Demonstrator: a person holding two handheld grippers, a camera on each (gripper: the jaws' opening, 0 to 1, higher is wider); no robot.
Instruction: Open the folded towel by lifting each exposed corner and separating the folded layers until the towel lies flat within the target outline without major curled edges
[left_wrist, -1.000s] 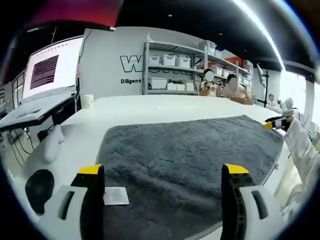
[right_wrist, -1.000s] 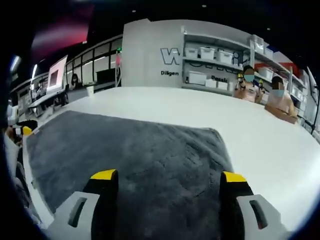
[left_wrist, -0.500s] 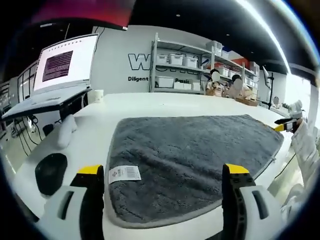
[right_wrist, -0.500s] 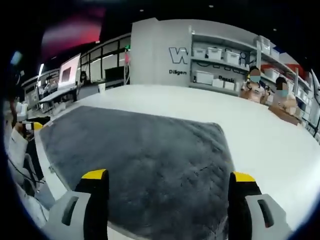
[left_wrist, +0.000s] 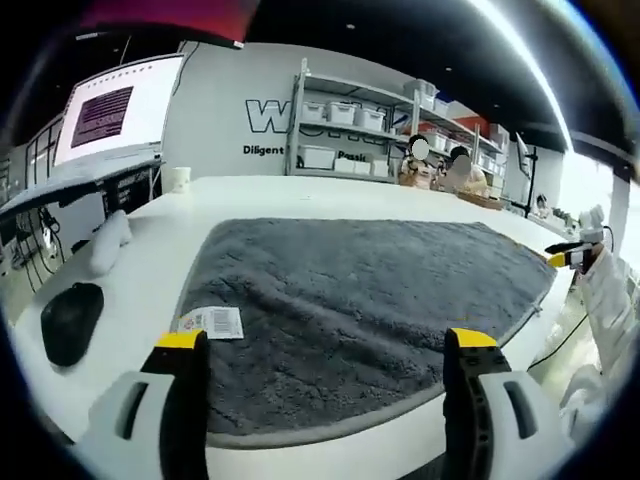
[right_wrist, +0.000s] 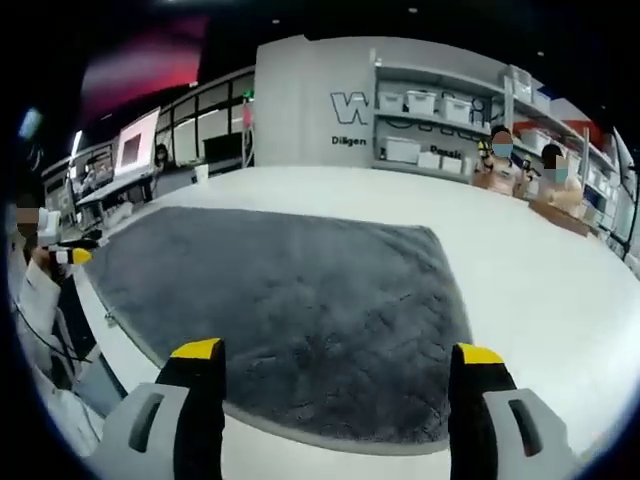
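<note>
A dark grey plush towel (left_wrist: 350, 295) lies spread flat on the white table (left_wrist: 300, 195), with a white barcode label (left_wrist: 210, 322) at its near left corner. The same towel (right_wrist: 280, 300) appears in the right gripper view, its near edge just ahead of the jaws. My left gripper (left_wrist: 325, 345) is open and empty, held back from the towel's near edge. My right gripper (right_wrist: 338, 355) is open and empty too, above the table's front edge. The right gripper's yellow tip (left_wrist: 560, 258) appears at the far right of the left gripper view, the left one's tip (right_wrist: 75, 256) at the far left of the right gripper view.
A black mouse (left_wrist: 68, 322) and a white pad lie left of the towel. A monitor (left_wrist: 115, 110) stands at the back left. Shelves with bins (left_wrist: 345, 135) line the far wall. Two people (right_wrist: 520, 165) sit at the far right. The table's front edge is close.
Both cameras have pulled back toward the table's front edge, so the towel's near edge now lies ahead of the jaws. The towel itself stays flat.
</note>
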